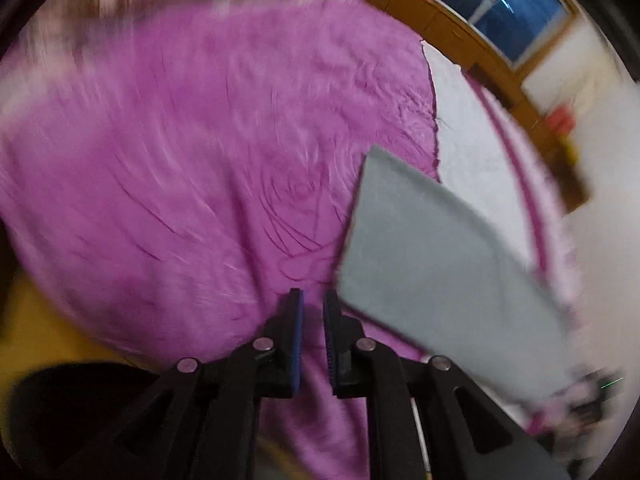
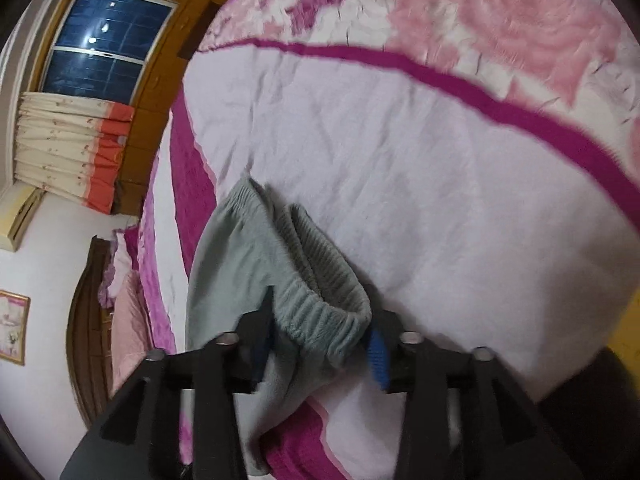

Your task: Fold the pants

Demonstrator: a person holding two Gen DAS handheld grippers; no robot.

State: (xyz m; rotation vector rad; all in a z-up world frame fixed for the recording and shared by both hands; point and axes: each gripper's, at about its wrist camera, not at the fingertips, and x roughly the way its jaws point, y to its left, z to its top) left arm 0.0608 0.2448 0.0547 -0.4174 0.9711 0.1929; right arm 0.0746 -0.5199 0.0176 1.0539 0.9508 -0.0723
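We see a bedroom, and the bed (image 2: 400,184) fills most of the right wrist view, spread with a pale lilac sheet crossed by a magenta band (image 2: 460,80), beyond which lies a fuzzy pink and white floral blanket (image 2: 520,28). In the left wrist view a plush magenta blanket (image 1: 180,160) covers nearly the whole frame, blurred, with the pale sheet (image 1: 472,128) showing to its right. White walls close the room; a dark window (image 2: 104,44) sits in a wooden frame at upper left of the right wrist view, with a cream and orange curtain (image 2: 72,148) bunched under it, a curved wooden headboard (image 2: 86,328) lower down, and a small framed picture (image 2: 14,326) on the wall at the left edge. The grey-green pants (image 2: 240,264) lie on the sheet near the bed's edge, elastic waistband gathered and bunched up. Our right claw (image 2: 320,344) stands wide apart around that waistband, one blue-padded finger on each side, and we cannot tell whether the pads press the cloth. Our left claw (image 1: 312,336) hangs over the magenta blanket with only a narrow gap between its pads and nothing in it; a flat grey-green panel of the pants (image 1: 440,264) shows just right of it, blurred.
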